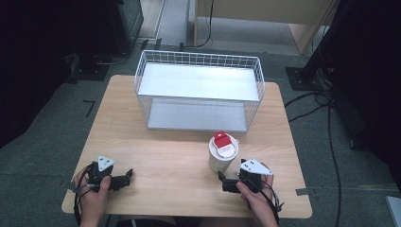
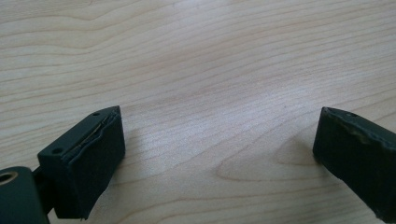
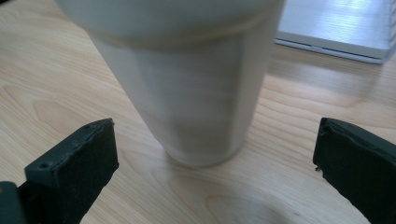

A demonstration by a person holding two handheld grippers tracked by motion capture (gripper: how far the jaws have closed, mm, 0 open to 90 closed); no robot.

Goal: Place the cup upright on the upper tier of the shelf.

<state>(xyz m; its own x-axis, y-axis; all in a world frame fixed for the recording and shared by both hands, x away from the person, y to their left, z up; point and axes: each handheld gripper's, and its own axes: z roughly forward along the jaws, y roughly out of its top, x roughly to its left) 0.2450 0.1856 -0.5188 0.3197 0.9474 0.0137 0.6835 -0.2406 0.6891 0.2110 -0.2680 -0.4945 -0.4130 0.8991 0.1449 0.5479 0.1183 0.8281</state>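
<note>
1. The right claw (image 1: 226, 182) lies low on the tabletop (image 1: 170, 161) with its jaws spread wide and nothing between them. In the right gripper view the white cup (image 3: 187, 93) stands just ahead of the jaws, centred in the gap but not yet inside it, and neither pad touches it.

2. The left claw (image 1: 124, 178) is also wide open and empty. In the left gripper view its jaws frame bare wood, and it rests near the front left edge of the tabletop, well apart from the cup.

3. Judged from this, the step in hand is the approach to the cup: the right claw is lined up on it and a grasp has not begun.

4. The next move would call for sliding the right claw forward until the cup's lower wall sits between the pads, then closing evenly. The cup is tall and narrows toward its base, so a low, lopsided squeeze could tip it or push it away.

5. In the high view the cup (image 1: 222, 152) stands upright on the tabletop at front right, just beyond the right claw, with a white lid bearing a red tab or label on top.

6. Farther back, a white wire rack (image 1: 198, 90) with an upper and a lower shelf stands at the rear middle of the tabletop, its open front facing the person. The cup stands just in front of its right end, not touching it. Both shelves look bare, so the rack seems the likely place for the cup.
</note>
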